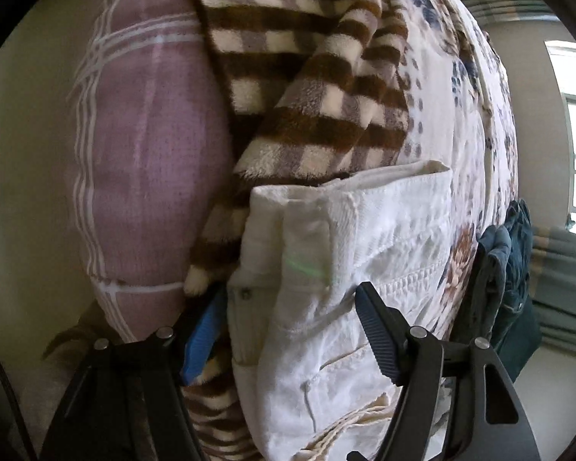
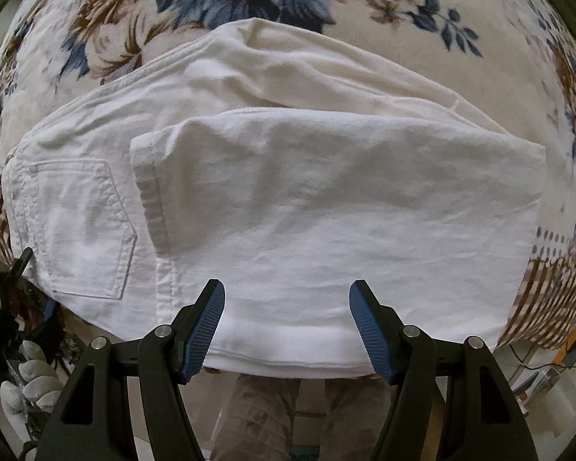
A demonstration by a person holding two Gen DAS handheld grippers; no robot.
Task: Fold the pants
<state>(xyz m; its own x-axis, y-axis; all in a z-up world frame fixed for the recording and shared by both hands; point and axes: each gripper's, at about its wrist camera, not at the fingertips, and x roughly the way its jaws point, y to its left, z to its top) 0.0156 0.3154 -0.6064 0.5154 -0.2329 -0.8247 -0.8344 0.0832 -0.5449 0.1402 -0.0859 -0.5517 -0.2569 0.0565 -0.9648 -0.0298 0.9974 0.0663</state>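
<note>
Pants [image 2: 288, 211] lie folded on floral bedspread [image 2: 249, 11] near window [image 1: 572, 130]; both grippers released, straddling cloth

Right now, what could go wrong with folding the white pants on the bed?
1. The fuzzy brown striped blanket touches the white pants beside the left gripper; it might get pinched too.
2. The pants' folded edge lies along the bed's near edge under the right gripper; a tug could slide them off.
</note>
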